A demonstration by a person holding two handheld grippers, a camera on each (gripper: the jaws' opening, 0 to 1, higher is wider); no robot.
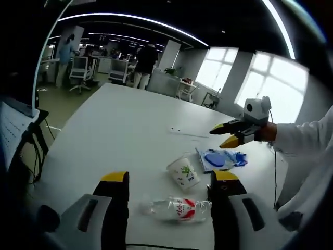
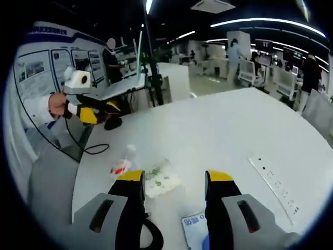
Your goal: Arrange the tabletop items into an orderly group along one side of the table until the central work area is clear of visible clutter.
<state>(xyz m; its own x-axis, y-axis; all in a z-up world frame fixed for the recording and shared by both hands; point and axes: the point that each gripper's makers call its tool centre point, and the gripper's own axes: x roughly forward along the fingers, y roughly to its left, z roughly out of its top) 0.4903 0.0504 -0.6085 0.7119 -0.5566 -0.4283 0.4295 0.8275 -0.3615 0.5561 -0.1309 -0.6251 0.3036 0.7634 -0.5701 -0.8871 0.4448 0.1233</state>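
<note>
Right now three pieces of clutter lie close together near one edge of the white counter (image 1: pixel 130 125): a clear plastic bottle (image 1: pixel 176 208) on its side with a red label, a crumpled white cup (image 1: pixel 183 172) tipped over just beyond it, and a flat blue packet (image 1: pixel 221 159) beside the cup. Seen in the left gripper view, the left claw (image 1: pixel 170 178) hangs wide open above the counter with nothing in it, its jaws standing either side of the bottle, which suggests the bottle is the next thing to be picked up. In the right gripper view, the right claw (image 2: pixel 174 177) is likewise spread and empty, poised over the cup and the packet's near corner. A thin white strip (image 2: pixel 274 185) lies well apart from the group, so it probably needs gathering too.
</note>
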